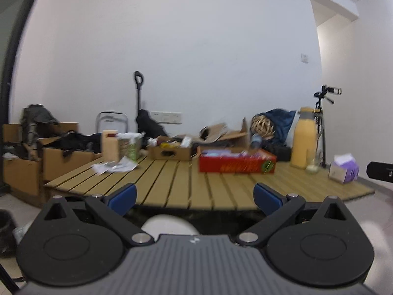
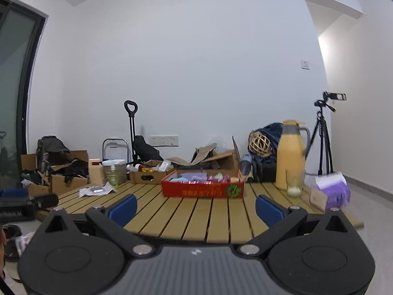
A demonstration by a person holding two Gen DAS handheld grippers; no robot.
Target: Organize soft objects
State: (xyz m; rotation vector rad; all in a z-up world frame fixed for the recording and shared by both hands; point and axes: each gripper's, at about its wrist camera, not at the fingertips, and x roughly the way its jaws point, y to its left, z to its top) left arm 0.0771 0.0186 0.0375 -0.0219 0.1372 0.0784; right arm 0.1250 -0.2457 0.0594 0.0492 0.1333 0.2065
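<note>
A slatted wooden table (image 2: 196, 211) carries a red box (image 2: 203, 188), yellow jug (image 2: 291, 156), tissue pack (image 2: 330, 193) and crumpled paper (image 2: 97, 191).

Left tongs (image 1: 195, 198): matte black linkage arms; blue pads (image 1: 124, 198) at fingertips; two round black discs on either side of grey ribbed central plate; small white logo at plate's top edge; silver round pivot screws at arm joints; smaller silver screws near pads; triangular cut-outs in outer black brackets. Right tongs (image 2: 196, 209): same build; blue pads (image 2: 124, 207); black arms; grey ribbed plate with white logo; silver pivot screws.
</note>
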